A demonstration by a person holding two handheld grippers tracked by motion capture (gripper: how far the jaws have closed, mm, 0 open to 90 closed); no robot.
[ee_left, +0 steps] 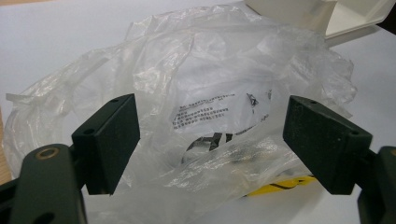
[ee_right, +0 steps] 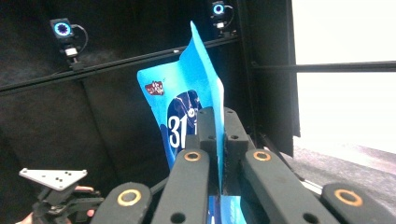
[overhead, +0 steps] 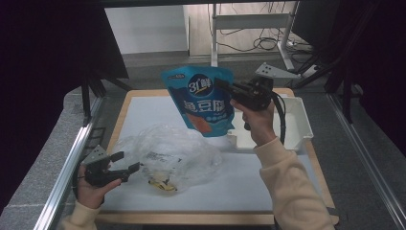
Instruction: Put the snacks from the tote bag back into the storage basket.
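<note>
A person's right hand-held gripper (overhead: 225,86) holds a blue snack pouch (overhead: 203,100) aloft above the desk (overhead: 143,108), its jaws clenched flat on the pouch's edge, as the right gripper view shows the blue film pinched between the two black pads. The pouch hangs just beside and below that gripper, clear of the crumpled clear plastic bag (overhead: 167,153) lying on the desk. The left hand-held gripper (overhead: 125,162) rests low at the bag's near edge, jaws spread apart with the bag's film (ee_left: 205,121) between them but not pinched. A white tray (overhead: 299,124) sits beyond the right hand. Judging by this, the pouch appears to be out of the bag and in transit; setting it down, perhaps in the tray, remains. Something yellow (ee_left: 280,185) still lies inside the bag.
</note>
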